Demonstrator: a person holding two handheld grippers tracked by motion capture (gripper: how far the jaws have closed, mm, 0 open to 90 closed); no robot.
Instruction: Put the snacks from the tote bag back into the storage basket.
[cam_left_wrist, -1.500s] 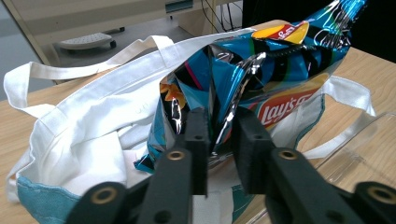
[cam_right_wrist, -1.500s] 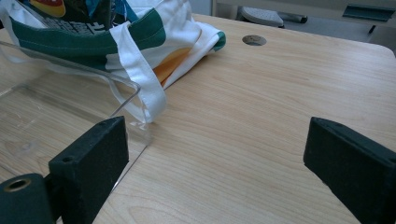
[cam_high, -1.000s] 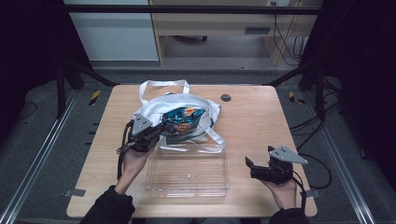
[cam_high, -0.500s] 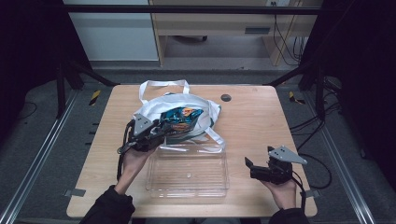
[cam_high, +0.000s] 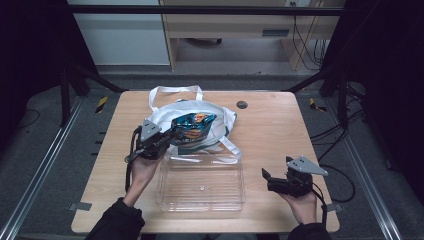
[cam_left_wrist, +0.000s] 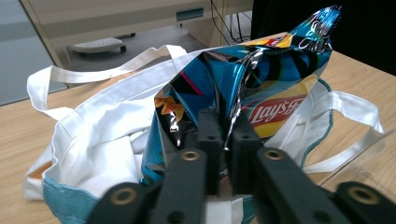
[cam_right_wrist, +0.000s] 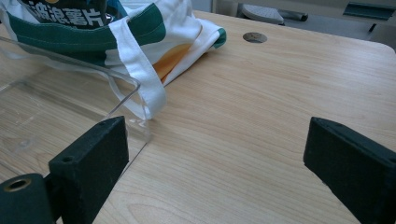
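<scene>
The left gripper (cam_left_wrist: 225, 140) has just closed its jaws again, pinching a fold of the blue chip bag (cam_left_wrist: 247, 79), which sits in the mouth of the white tote bag (cam_left_wrist: 107, 126) on the table (cam_high: 280, 125). The chip bag's lower half is hidden inside the tote. "Lay's" reads clearly on its red logo; the tote's printed characters are cut off in the right gripper view. The right gripper (cam_high: 268, 180) rests wide apart, holding nothing, beside the clear tray (cam_high: 200, 197).
</scene>
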